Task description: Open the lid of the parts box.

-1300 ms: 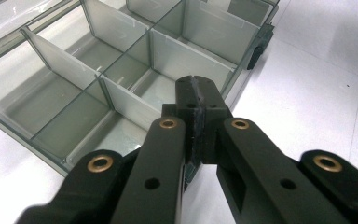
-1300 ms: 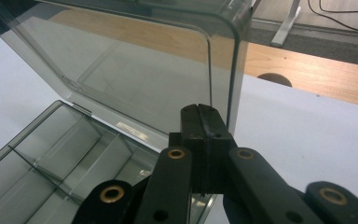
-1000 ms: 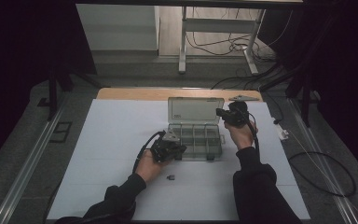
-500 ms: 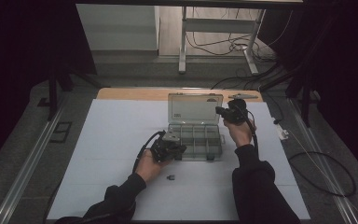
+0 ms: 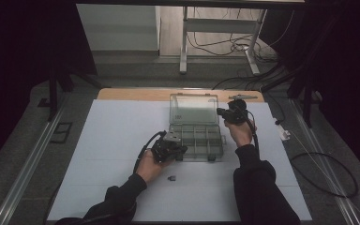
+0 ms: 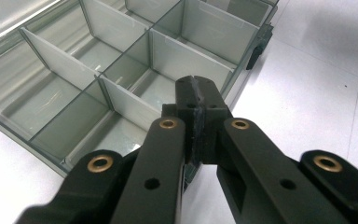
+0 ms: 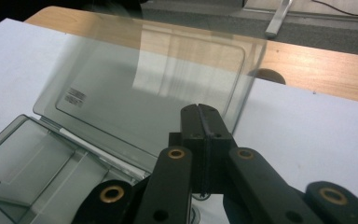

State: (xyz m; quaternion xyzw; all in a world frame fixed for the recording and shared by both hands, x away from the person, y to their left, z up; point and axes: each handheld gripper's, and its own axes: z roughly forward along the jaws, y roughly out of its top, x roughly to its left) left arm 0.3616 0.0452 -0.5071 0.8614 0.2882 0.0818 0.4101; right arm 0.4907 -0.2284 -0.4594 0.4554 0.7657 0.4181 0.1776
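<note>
A clear plastic box (image 5: 196, 138) sits open near the middle of a white sheet (image 5: 98, 140) that covers the table; its lid (image 5: 193, 109) stands raised at the far side, hinged along the back edge, and the tray in front is split by dividers into compartments, which look empty in the left gripper view; the left gripper (image 5: 180, 151) is at the box's near left corner, its jaws closed flat on each other with nothing between them; in its own view the left gripper's (image 6: 196, 93) tip hangs just over the rim of the box (image 6: 121, 70) at a corner compartment, whether touching I cannot tell; the right gripper (image 5: 221, 112) is held up at the lid's right edge, its jaws likewise pressed together and empty; in its own view the right gripper's (image 7: 200, 120) tip is in front of the lower right part of the tilted lid (image 7: 158, 84), contact unclear, with the tray (image 7: 32, 158) below to the left and the table's wooden edge (image 7: 326, 70) beyond; a small dark part (image 5: 171, 178) lies on the sheet near the left hand (image 5: 149, 165), apart from the box; a grey tool (image 5: 243, 97) rests on the wood strip behind the right gripper.
</note>
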